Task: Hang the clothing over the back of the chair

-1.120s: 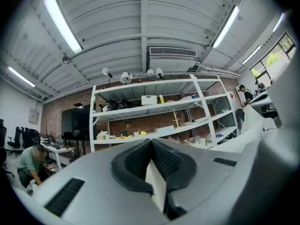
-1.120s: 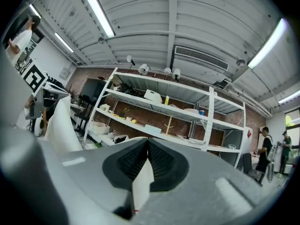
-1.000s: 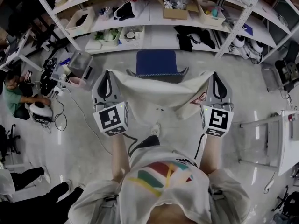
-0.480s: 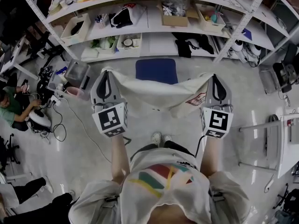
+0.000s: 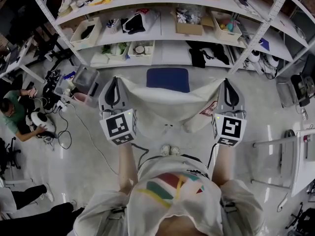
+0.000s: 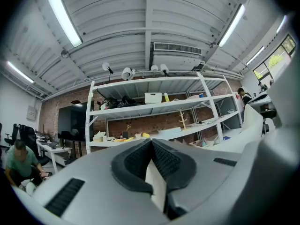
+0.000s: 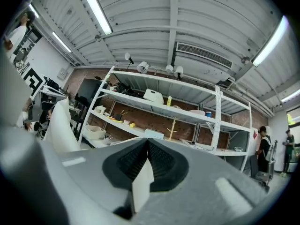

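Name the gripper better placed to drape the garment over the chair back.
Neither clearly: left gripper and right gripper each pinch a garment corner, flanking the blue chair about evenly. Both should likely advance together.

The left gripper [image 5: 115, 79] and right gripper [image 5: 227, 81] have brought the clothing [image 5: 167, 113] up to the chair [image 5: 168, 77], hiding its near edge. The person's shoes [image 5: 170, 150] now stand together.

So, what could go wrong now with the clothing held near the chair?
The left gripper and right gripper each pinch only a thin edge of the clothing, so it might slip out. Its sagging middle hides the near side of the chair, so aiming over the back may be hard.
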`<state>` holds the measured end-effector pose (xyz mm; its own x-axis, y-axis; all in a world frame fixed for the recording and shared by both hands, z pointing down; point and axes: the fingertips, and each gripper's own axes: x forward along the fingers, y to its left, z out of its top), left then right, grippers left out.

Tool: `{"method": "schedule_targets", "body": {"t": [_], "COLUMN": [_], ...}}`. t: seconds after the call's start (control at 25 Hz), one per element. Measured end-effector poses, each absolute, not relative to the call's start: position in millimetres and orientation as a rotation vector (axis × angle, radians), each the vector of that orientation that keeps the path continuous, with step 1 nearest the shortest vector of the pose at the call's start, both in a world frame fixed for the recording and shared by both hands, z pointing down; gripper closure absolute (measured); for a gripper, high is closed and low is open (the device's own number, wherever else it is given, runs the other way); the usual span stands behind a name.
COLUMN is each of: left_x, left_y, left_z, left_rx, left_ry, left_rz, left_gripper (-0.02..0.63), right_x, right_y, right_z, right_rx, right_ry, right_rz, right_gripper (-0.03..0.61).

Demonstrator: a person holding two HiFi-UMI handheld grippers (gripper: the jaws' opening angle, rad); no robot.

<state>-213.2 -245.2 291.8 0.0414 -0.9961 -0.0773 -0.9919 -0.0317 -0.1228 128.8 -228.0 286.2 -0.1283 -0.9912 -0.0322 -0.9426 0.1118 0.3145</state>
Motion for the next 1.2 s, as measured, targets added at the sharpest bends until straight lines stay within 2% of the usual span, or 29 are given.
{"method": "schedule_targets", "body": {"t": [0.52,0.92,1.2], "left_x": [-215.3,-222.6,-228.7], "left_y": [-267.4,-283.4,-284.2], "left_z": [262.9,156.7,91.0], "left_rx": [-2.092,-2.023,-1.917], "left_ry": [2.111,1.999,1.923], "left_rz": [-0.048,0.133,0.148], "left_gripper": [0.6,0.6,0.6], "right_x": [140.2,152.5,162.2], "right_y": [-248.7,-278.6,-282.6], "right_z": [267.1,163.6,93.7], "right_rx": [1.929,2.018,2.046], "right_ry": [-2.205,-2.213,-2.196], "right_rz": [-0.446,-0.732,-0.94], "right_gripper": [0.574,0.574,0.574]}}
